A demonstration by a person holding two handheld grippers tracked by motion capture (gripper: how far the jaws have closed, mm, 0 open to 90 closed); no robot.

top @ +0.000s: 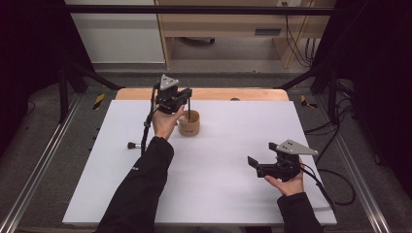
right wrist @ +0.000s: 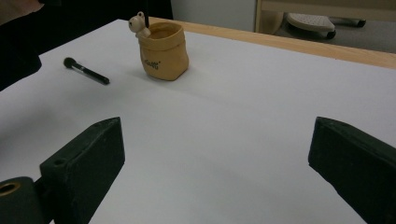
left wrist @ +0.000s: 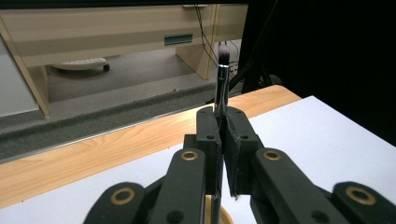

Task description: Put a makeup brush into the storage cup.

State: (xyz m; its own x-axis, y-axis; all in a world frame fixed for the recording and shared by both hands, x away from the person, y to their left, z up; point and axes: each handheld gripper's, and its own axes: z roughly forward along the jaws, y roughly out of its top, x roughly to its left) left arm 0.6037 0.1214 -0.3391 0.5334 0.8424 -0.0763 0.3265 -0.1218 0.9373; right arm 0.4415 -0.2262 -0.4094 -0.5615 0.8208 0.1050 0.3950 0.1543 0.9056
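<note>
Gripping a makeup brush (left wrist: 221, 88) upright, bristles up, the left tongs (top: 183, 99) are clamped on its handle directly above the tan holder (top: 189, 123), likely to drop it in. Right tongs (top: 265, 163) gape empty, well right of the holder; another brush (top: 137, 144) lies left of it.

Light fell from overhead and lit the white table (top: 218, 160) evenly and brightly; the surroundings at both sides of the high view stayed near black. Shadows were soft: a faint one lay under the person's left sleeve (top: 141, 189). High view was slightly soft, without glare. In the left gripper view the near claw (left wrist: 223, 140) was blurred, the brush tip (left wrist: 223, 51) sharper. In the right gripper view the close jaws were out of focus and dark, and the tan pouch-shaped cup (right wrist: 163, 51) was fairly crisp.
</note>
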